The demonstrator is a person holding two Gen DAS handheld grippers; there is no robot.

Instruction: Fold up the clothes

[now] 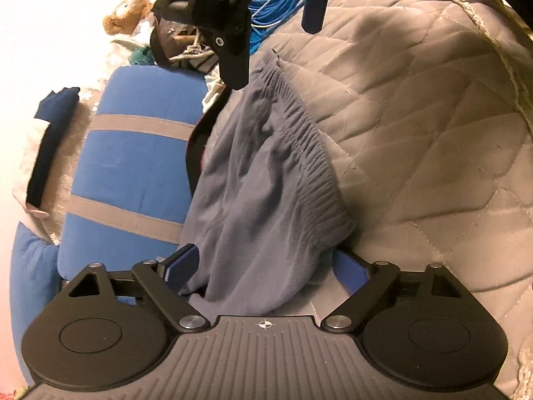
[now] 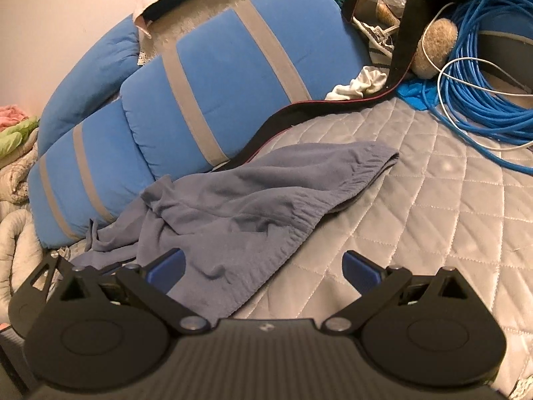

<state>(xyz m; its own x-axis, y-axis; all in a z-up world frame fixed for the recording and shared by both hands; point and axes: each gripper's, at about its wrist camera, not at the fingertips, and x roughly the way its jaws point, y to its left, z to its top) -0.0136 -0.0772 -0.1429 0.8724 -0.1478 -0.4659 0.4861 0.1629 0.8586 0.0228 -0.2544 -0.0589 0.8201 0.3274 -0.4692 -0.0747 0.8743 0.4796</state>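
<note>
Grey-blue shorts (image 1: 266, 180) with an elastic waistband lie rumpled on the grey quilted bedspread (image 1: 416, 133); they also show in the right wrist view (image 2: 240, 200). My left gripper (image 1: 266, 266) is open, its blue pads on either side of the shorts' near end, cloth bunched between them. My right gripper (image 2: 263, 266) is open, low over the shorts' near edge, its left pad above the cloth. In the left wrist view the right gripper (image 1: 276, 33) hangs above the far end of the shorts.
A blue pillow with grey stripes (image 2: 213, 83) lies beside the shorts. A black strap (image 2: 299, 113) runs along it. A coil of blue cable (image 2: 483, 93), a teddy bear (image 1: 125, 13), shoes and loose cloth sit at the back.
</note>
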